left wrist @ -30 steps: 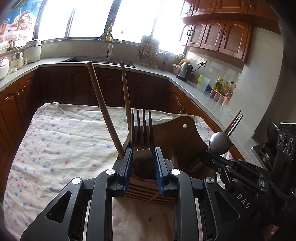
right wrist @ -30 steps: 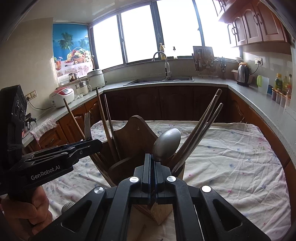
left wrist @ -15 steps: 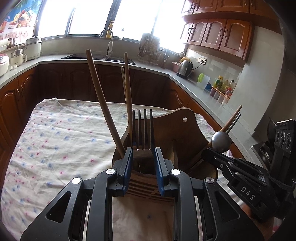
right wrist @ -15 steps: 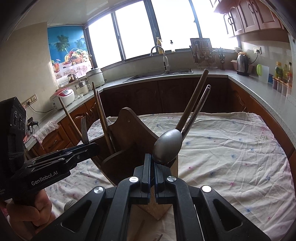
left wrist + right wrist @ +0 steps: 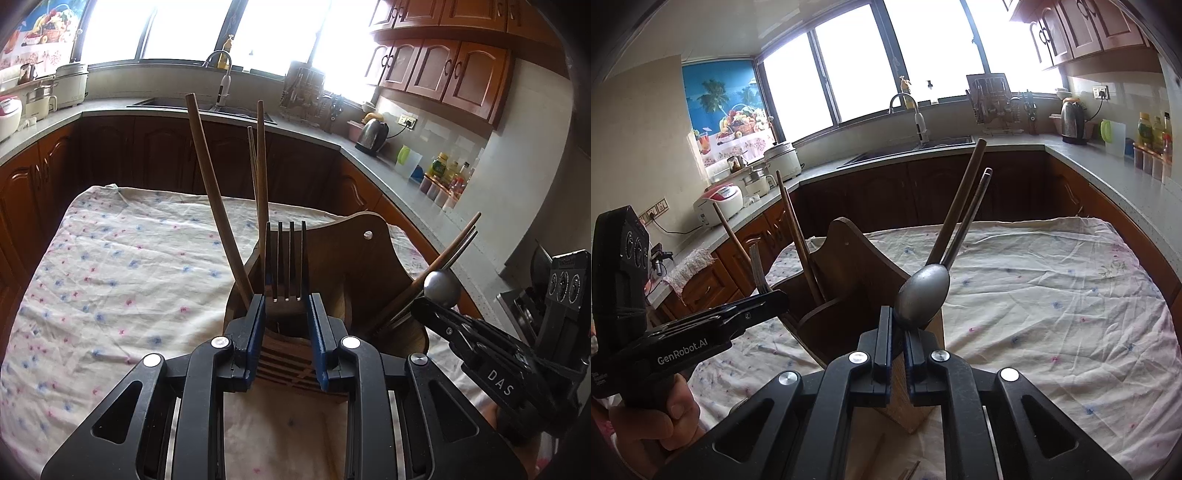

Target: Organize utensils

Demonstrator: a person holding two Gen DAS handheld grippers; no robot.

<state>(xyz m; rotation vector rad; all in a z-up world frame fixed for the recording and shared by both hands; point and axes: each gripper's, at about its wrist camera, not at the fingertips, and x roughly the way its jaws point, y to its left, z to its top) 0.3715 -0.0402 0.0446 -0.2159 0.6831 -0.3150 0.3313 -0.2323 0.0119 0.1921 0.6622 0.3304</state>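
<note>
A wooden utensil holder [image 5: 354,273] stands on the cloth-covered desk [image 5: 110,280], toward its near edge and well short of the far corners. The left gripper [image 5: 286,332] has its blue-padded fingers [image 5: 256,325] clenched on the neck of a metal fork [image 5: 286,266], tines up, with the handle dropping into the holder's left compartment beside a few wooden chopsticks [image 5: 214,192]. The right gripper [image 5: 897,347] sits over the other compartment with a metal spoon [image 5: 921,291] bowl-up between its fingers [image 5: 882,343]; those fingers are just opening, a thin gap shows either side of the spoon's neck, and the pads no longer seem to press it. More chopsticks [image 5: 955,210] lean out of that compartment behind the spoon.

Both pieces look like thin steel: stiff, light and slick, so they'll slide or swing rather than bend. The narrow neck below the tines or bowl looks the sensible place to pinch, flat sides against the pads. I'd expect the spoon to drop the last bit by itself and tip against the chopsticks, perhaps with a clatter. The holder looks solid, yet a sideways nudge from either gripper might shift it on the loose cloth.
</note>
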